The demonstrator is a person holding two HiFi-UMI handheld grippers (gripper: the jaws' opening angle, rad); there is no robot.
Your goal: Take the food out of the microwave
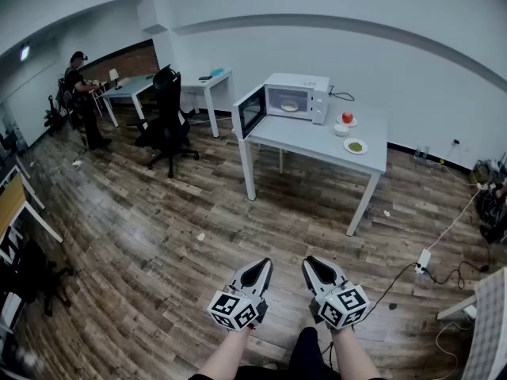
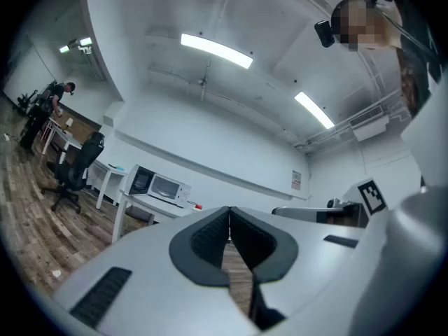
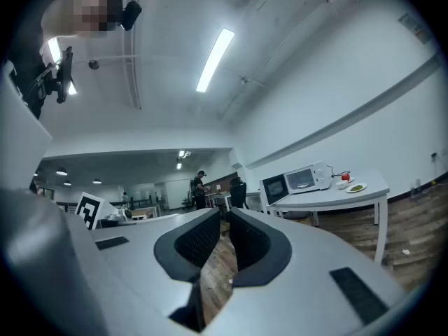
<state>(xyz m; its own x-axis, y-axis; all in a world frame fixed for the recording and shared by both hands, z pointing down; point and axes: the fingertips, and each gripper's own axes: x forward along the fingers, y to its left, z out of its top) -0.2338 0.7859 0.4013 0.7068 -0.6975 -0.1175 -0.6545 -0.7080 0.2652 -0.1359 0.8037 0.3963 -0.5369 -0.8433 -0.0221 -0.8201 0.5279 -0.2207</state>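
A white microwave point(image 1: 298, 96) stands on a white table point(image 1: 317, 142) across the room, its door point(image 1: 251, 111) swung open to the left. Inside it lies a plate of food point(image 1: 290, 106). Both grippers are held low in front of the person, far from the table. My left gripper point(image 1: 264, 263) is shut and empty, its pads meeting at the tips in the left gripper view point(image 2: 229, 212). My right gripper point(image 1: 310, 260) has its jaws drawn together to a thin slit with nothing in them point(image 3: 222, 215). The microwave point(image 3: 297, 179) shows small in the right gripper view.
Beside the microwave sit a red fruit on a saucer point(image 1: 347, 119), a small bowl point(image 1: 341, 130) and a plate of green food point(image 1: 355, 146). A black office chair point(image 1: 168, 117) and a white desk point(image 1: 207, 81) stand left. A person point(image 1: 78, 81) works far left. A power strip with cables point(image 1: 424, 258) lies right.
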